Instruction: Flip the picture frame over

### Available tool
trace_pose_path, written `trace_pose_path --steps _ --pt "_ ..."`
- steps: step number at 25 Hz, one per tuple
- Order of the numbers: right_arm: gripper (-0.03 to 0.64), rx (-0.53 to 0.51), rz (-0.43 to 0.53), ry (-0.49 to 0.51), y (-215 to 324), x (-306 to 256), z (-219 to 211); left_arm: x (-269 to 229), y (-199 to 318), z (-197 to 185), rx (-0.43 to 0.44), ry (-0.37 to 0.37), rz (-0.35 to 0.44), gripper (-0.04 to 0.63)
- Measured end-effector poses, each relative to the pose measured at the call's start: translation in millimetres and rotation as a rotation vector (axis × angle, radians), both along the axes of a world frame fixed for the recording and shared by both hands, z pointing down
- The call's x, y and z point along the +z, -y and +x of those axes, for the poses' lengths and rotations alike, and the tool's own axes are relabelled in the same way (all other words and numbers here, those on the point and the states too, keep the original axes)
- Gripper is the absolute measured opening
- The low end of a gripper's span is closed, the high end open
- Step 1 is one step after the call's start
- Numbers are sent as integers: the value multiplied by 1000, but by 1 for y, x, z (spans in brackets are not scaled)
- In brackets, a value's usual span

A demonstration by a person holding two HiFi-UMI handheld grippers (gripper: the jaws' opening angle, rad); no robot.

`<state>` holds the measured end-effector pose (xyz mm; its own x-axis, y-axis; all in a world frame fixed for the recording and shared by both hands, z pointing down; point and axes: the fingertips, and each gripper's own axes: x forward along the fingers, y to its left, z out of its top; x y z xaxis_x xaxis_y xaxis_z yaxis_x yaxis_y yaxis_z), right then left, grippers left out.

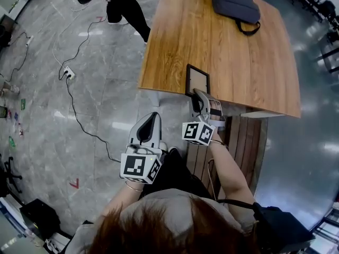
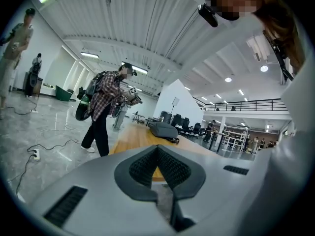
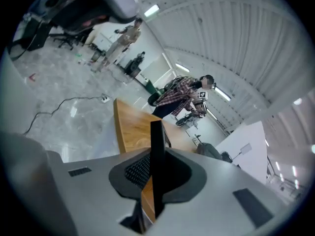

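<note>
The right gripper (image 1: 199, 95) has its fingers clamped on the near edge of the picture frame (image 1: 197, 80). The frame looks light, stiff, thin-railed and likely fragile. The left gripper (image 1: 153, 117) is idle, with its fingers together.

No readable text, brand or number in any view.
- Left cube (image 1: 140, 167), lower centre of head view: black-and-white square markers, pattern only, no letters.
- Right cube (image 1: 198, 133), just right of and above it: same kind of markers, pattern only.
- Red angle mark (image 1: 74, 183) on floor, lower left of head view: sign only, no lettering.
- Fainter red mark (image 1: 100, 19) on floor, upper left: shape unclear.
- Green tags (image 1: 11, 141) on floor, left edge: too small to read.
</note>
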<state>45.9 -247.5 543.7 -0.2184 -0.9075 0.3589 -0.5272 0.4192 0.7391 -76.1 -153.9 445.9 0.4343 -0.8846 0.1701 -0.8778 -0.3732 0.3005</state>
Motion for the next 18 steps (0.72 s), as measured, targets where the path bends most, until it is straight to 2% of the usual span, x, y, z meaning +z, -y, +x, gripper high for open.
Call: trace_pose_path --steps 2,6,12,14,18 --pt "66 64 4 172 2 -18 4 -2 1 2 6 0 6 6" --pt "66 248 4 632 4 -44 25 -8 3 7 24 0 19 6" --pt "66 478 6 1260 -6 -39 65 -12 4 11 45 -3 23 6" --pt "66 551 -25 1416 -11 -28 70 -13 3 12 53 -2 23 6" --pt "63 668 -139 1591 -16 6 64 -11 7 15 69 4 19 6"
